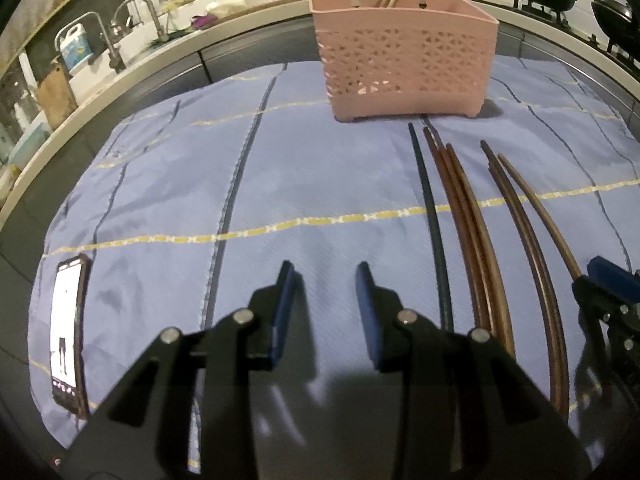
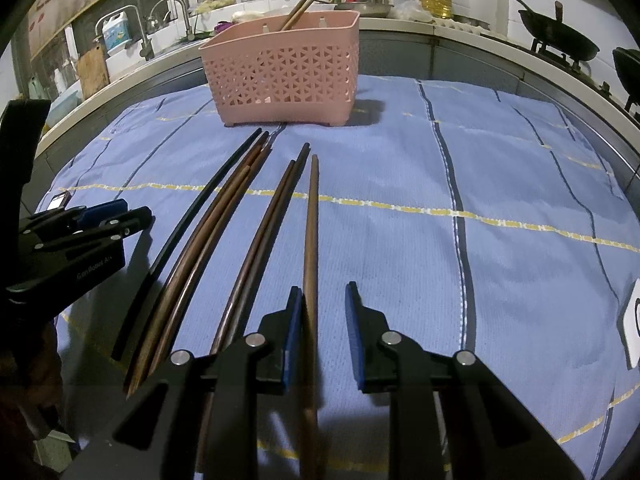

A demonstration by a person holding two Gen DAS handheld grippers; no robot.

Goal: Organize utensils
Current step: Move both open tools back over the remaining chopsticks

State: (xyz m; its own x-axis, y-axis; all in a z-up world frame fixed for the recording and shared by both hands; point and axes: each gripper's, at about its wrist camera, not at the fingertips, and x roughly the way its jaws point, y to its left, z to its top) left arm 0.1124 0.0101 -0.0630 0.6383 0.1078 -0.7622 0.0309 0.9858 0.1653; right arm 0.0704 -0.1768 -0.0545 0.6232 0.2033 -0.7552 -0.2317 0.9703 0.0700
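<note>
We see dim, bluish light from above; the pink basket [image 1: 404, 56] and left gripper [image 1: 326, 308] cast soft shadows on the cloth [image 1: 160, 184]. Fisheye bending curves the edges, dark corners vignette, and the left view looks softer.

The black left gripper [image 2: 120, 210] has small pale letters on its side, something like "GenRobot AI".

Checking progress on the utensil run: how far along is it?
Done: two chopsticks already stand in the pink basket. In hand: nothing gripped; the right tool is open around the rightmost brown chopstick, which lies on the blue cloth. The left tool is open over bare cloth. Left: the chopsticks lying in front of the basket, including a black one.
</note>
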